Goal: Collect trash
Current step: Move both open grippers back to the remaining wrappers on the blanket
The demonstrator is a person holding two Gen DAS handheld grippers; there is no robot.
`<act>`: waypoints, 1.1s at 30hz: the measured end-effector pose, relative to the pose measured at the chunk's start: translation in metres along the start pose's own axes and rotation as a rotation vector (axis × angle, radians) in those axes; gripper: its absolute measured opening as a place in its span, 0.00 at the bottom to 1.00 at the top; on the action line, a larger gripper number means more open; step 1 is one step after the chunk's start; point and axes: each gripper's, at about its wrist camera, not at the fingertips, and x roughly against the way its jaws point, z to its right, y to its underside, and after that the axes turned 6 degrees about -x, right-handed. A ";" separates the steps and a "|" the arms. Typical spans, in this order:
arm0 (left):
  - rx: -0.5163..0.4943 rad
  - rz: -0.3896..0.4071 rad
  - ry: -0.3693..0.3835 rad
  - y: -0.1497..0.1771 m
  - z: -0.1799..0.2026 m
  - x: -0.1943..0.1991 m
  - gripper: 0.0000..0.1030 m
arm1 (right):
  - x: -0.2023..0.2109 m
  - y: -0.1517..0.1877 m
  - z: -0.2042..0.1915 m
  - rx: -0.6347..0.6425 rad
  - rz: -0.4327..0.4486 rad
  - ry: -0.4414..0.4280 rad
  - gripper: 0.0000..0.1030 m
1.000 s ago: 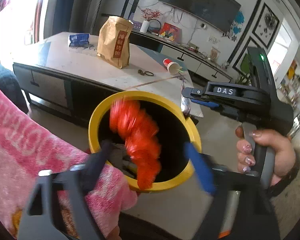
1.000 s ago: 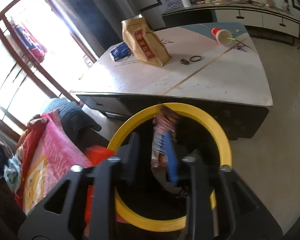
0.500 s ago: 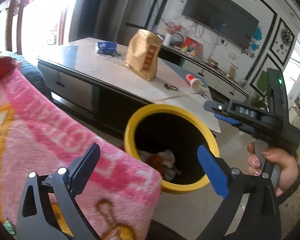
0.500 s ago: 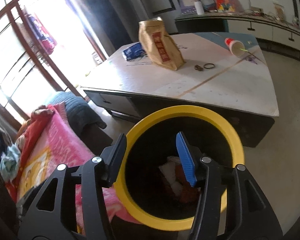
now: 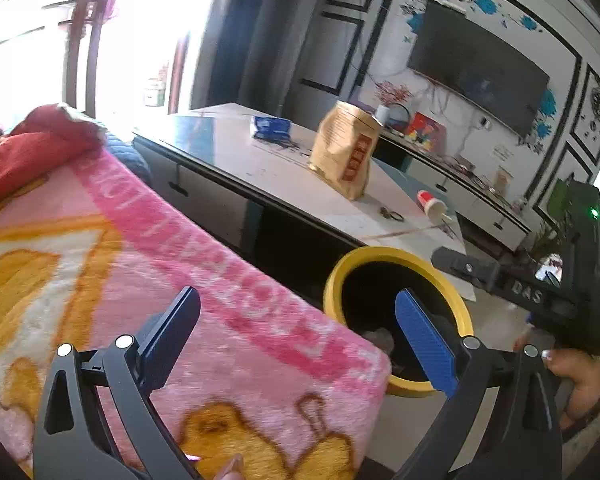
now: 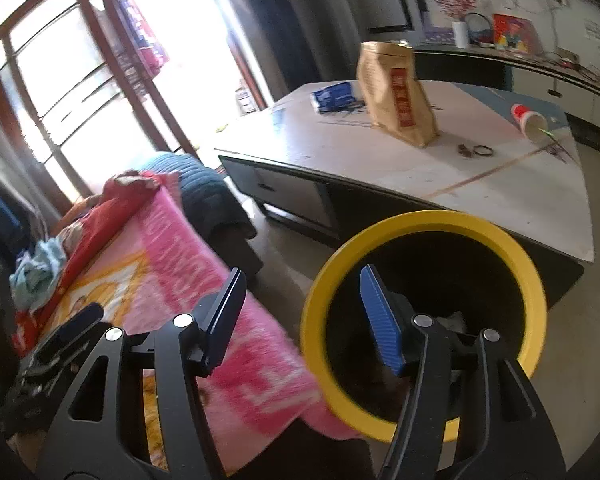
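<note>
Round yellow-rimmed black bin (image 6: 534,280) holding crumpled trash sits ahead of both empty, spread grippers, left (image 5: 298,336) and right (image 6: 302,316), beside a fuzzy pink blanket (image 5: 228,280).

Sunlit window (image 6: 80,80), low table (image 6: 520,200), wall television (image 5: 476,64)

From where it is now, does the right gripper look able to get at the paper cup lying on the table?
Probably yes. The right gripper is open and empty, the paper cup lies unobstructed near the table edge; only the yellow bin stands between, so it must lift over it.

Low table (image 6: 500,200) with paper bag (image 6: 396,96), blue packet (image 6: 332,96), tipped cup (image 6: 528,118).
</note>
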 end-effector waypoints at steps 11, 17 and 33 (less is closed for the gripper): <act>0.075 0.036 -0.086 0.006 -0.040 0.029 0.92 | 0.001 0.019 -0.042 0.072 -0.027 -0.079 0.53; 0.119 0.049 -0.127 0.011 -0.064 0.044 0.92 | 0.000 0.034 -0.067 0.110 -0.060 -0.123 0.53; 0.263 0.015 -0.226 0.056 -0.143 0.090 0.92 | -0.012 0.099 -0.141 0.270 -0.223 -0.253 0.53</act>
